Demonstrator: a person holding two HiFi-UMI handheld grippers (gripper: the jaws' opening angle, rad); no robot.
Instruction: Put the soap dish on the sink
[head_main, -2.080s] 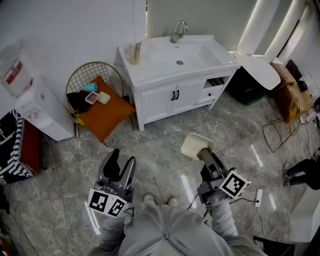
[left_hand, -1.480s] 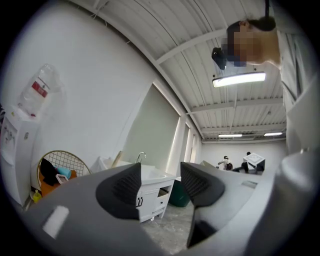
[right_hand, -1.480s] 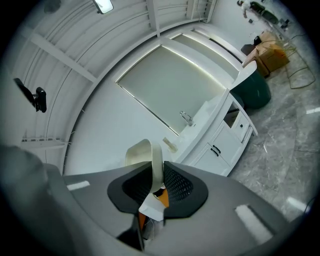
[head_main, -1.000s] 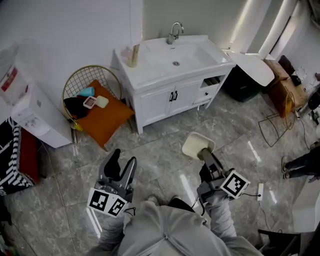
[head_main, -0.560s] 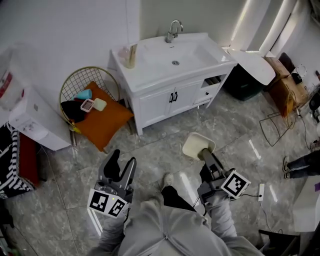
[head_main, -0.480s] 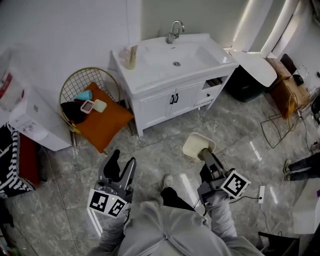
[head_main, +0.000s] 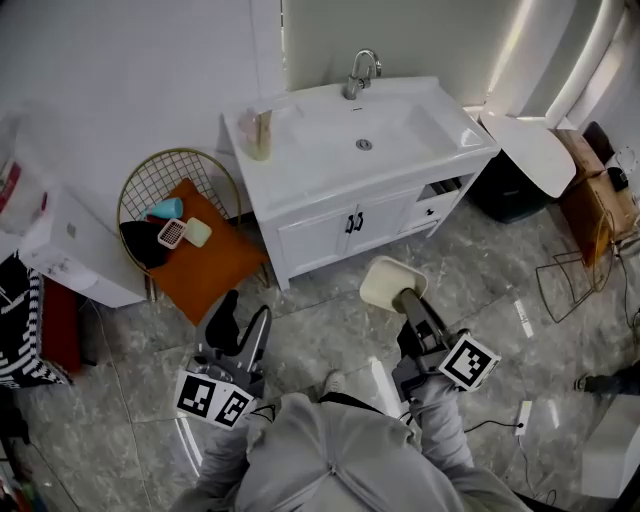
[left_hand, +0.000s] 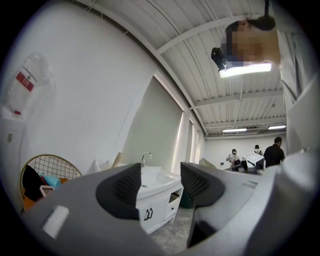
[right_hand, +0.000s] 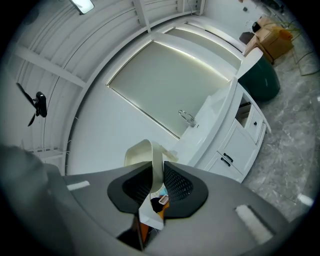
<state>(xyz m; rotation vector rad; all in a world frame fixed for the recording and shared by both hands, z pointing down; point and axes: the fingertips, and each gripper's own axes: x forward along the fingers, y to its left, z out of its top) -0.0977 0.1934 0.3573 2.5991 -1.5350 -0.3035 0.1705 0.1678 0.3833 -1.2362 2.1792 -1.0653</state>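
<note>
Plainly, the soap dish is in the air and not yet on the sink: it hangs over the marble floor in front of the white cabinet doors, short of the top. It is a cream, shallow oval with a thin upturned rim. It looks stiff and light, probably moulded plastic or glazed ware, with a smooth skin that could slip or swing when pinched at one edge only. The rim wall is the natural place to take it, and that is where it is held. In the right gripper view the right tongs are closed on that wall, one pad inside and one outside, with the dish rising beyond the tips.

From the head view its hollow faces up. It juts forward from the right tongs toward the sink, and its long axis seems to lie roughly crosswise to them, though foreshortening leaves that unsure.

The left tongs are held low and to the left, standing apart with nothing between them; the left gripper view shows only the distant sink through the gap of the left tongs.

On the bench around the basin, the faucet stands at the back and a cup at the left corner. The front and right side look bare. A round wire chair with an orange cushion sits beside the cabinet.
</note>
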